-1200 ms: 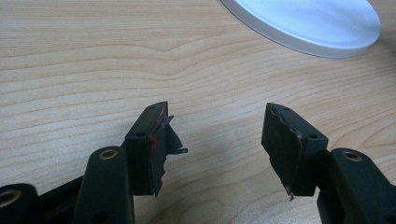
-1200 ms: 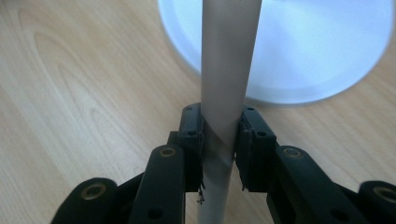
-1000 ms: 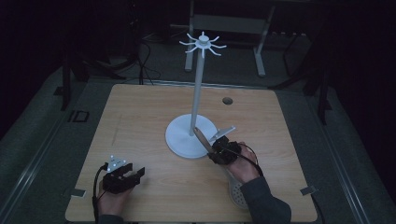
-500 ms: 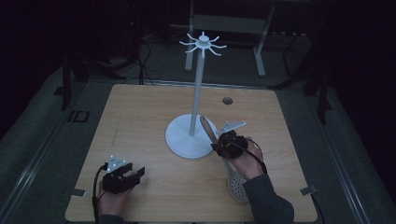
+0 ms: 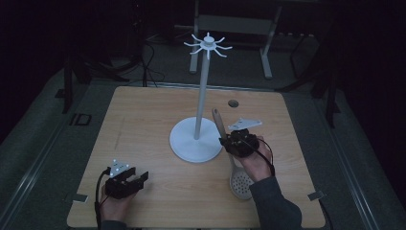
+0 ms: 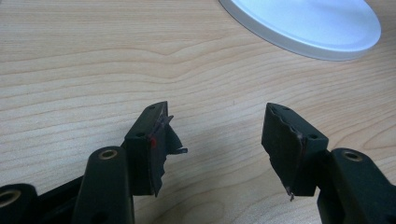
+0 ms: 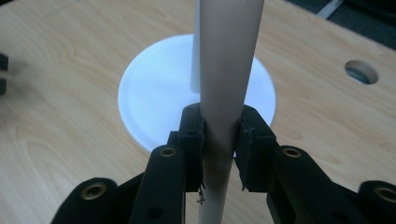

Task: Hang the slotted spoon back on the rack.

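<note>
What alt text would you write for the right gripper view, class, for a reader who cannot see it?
The right gripper is clamped on the pale handle of a slotted spoon, which rises up the middle. Behind it, the white stand sits on the wooden table.

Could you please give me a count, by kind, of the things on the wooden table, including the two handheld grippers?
Slotted spoon: 1
White hook stand: 1
Grippers, left gripper and right gripper: 2
Total: 4
</note>
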The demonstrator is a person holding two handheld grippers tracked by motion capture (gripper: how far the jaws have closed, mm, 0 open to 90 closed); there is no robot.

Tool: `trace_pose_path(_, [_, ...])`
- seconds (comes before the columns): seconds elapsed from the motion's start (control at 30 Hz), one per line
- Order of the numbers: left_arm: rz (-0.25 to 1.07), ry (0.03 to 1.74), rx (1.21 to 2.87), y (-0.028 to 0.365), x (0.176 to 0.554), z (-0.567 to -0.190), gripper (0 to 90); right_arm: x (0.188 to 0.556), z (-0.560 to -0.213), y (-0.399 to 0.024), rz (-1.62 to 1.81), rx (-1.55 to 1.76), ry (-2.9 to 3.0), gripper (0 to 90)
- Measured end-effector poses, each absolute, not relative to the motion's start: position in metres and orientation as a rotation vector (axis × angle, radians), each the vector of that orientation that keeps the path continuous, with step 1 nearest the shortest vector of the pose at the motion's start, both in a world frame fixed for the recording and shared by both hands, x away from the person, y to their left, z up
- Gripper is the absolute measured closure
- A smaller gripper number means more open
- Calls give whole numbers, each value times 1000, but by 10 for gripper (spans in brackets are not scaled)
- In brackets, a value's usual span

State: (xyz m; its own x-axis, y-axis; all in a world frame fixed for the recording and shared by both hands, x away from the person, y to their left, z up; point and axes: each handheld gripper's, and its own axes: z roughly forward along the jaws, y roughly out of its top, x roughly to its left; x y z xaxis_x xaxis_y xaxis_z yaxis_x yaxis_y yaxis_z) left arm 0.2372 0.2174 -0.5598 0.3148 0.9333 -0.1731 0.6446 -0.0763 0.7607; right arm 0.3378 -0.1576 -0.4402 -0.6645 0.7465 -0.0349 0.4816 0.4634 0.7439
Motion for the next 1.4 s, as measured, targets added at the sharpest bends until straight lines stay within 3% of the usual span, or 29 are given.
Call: trace_pose_path(1.4, [473, 1418, 1788, 219, 237, -559, 415, 332, -404, -159, 1243, 906, 2151, 738])
